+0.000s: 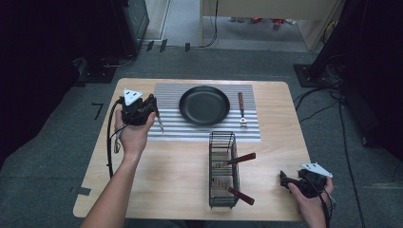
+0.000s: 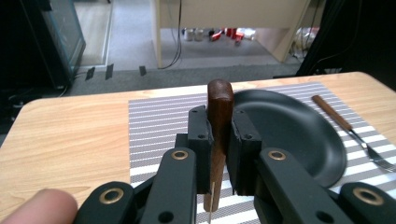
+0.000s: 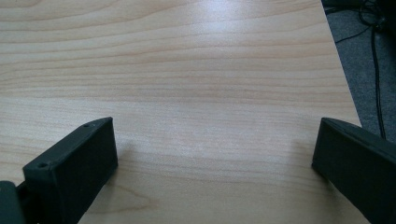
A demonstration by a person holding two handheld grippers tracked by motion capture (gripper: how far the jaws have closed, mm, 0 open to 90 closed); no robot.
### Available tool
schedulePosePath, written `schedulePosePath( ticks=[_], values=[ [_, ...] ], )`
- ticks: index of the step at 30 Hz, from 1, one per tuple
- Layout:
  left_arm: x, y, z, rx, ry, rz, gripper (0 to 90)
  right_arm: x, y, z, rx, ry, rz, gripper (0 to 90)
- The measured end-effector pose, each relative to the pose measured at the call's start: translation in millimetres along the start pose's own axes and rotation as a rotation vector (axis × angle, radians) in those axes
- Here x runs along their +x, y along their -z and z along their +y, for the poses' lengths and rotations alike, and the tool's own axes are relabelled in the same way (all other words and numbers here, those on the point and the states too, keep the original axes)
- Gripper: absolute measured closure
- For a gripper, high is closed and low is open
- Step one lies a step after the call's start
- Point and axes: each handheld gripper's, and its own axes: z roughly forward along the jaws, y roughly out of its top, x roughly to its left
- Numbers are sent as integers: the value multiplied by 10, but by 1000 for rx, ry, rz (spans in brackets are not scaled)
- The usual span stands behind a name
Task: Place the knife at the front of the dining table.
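My left gripper [image 1: 150, 107] hovers over the left end of the striped placemat [image 1: 166, 95], shut on the brown wooden handle of a knife [image 2: 220, 108]. The handle stands upright between the jaws and the thin metal blade [image 1: 160, 123] hangs down toward the mat. Just right of it a black plate [image 1: 204, 105] lies on the mat, and a wooden-handled fork [image 1: 242, 109] lies right of the plate. My right gripper [image 1: 284, 180] rests low at the table's front right corner, open with bare wood between its jaws [image 3: 212, 140].
A black wire basket [image 1: 222, 142] stands at the front middle of the table with two wooden-handled utensils [image 1: 242, 158] poking out to the right. The table's right edge [image 3: 343, 70] is close to my right gripper. Cables run over the floor beyond.
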Motion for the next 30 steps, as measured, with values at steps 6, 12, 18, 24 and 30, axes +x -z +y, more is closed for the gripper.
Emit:
schedulePosePath(
  ticks=[6, 12, 18, 24, 30],
  values=[
    [17, -162, 47, 11, 14, 10, 823, 0, 0, 0, 0, 0, 0, 0],
    [33, -408, 84, 0, 36, 25, 824, 0, 0, 0, 0, 0, 0, 0],
    [37, -783, 132, 22, 46, 65, 822, 0, 0, 0, 0, 0, 0, 0],
    [86, -1187, 147, 85, 91, 94, 822, -1, 0, 0, 0, 0, 1, 0],
    [122, -1488, 83, 121, 114, 134, 822, 1, 1, 0, 0, 7, 8, 0]
  ],
)
